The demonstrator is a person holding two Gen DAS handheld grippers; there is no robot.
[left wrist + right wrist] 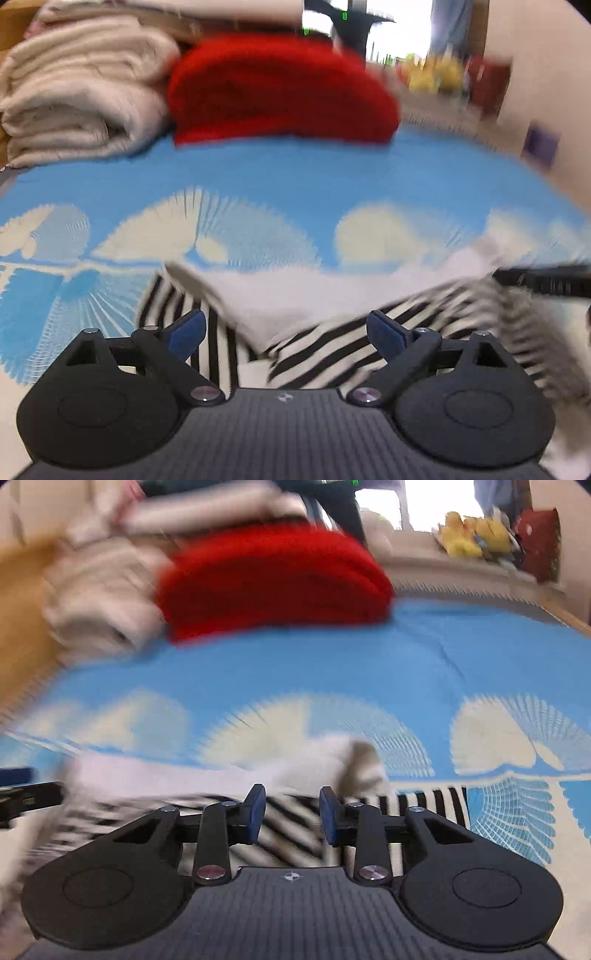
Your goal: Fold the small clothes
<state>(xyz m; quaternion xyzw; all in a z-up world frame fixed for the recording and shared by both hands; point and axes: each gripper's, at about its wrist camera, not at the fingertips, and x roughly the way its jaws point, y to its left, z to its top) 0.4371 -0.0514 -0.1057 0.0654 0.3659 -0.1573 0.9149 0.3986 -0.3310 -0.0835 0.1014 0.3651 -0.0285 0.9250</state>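
A black-and-white striped garment (314, 343) with a plain white part (280, 295) lies crumpled on the blue patterned sheet (295, 177), just in front of both grippers. My left gripper (286, 332) is open wide above it, holding nothing. In the right wrist view the same garment (288, 834) lies under and between the fingers of my right gripper (291, 812), which is open with a narrower gap and grips nothing. Both views are motion-blurred. The other gripper's black finger (543, 282) shows at the right edge.
A folded red garment (280, 88) and a stack of folded cream blankets (81, 88) lie at the far side of the sheet. Yellow soft toys (472, 531) and a red cushion (539, 542) sit beyond the sheet at the far right.
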